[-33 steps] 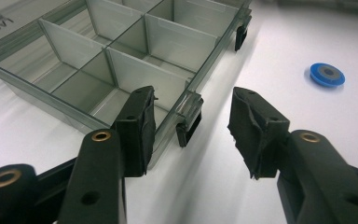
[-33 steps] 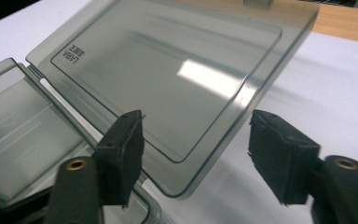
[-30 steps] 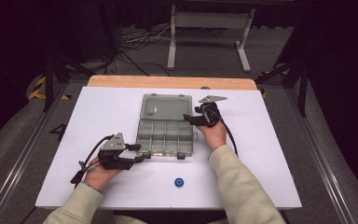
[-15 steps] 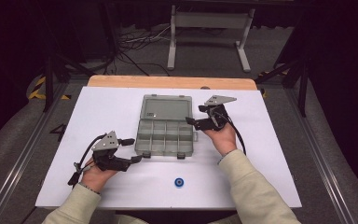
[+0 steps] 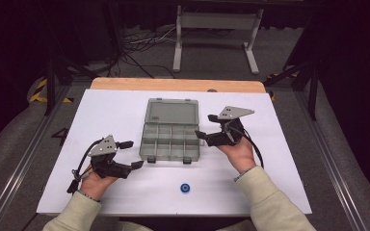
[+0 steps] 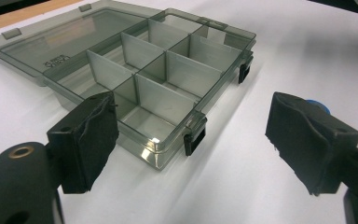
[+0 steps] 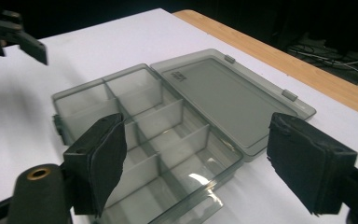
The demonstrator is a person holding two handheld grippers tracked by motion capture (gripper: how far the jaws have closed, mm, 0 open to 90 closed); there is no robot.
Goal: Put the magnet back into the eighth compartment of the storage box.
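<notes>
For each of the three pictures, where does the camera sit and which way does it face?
High view: above the person's side, facing forward and down on the white table; both forearms, left tongs and right tongs show.
Left gripper view: on the left tongs, facing the open organizer box from its latch side; its two black jaws show.
Right gripper view: on the right tongs, facing the box from its end; its jaws show.
All share the box.

Bright overhead light falls on the white table, while the surrounding room stays dark. Glare glints on the compartment box floor. Soft shadows sit beneath it. The near jaws look slightly blurred.
</notes>
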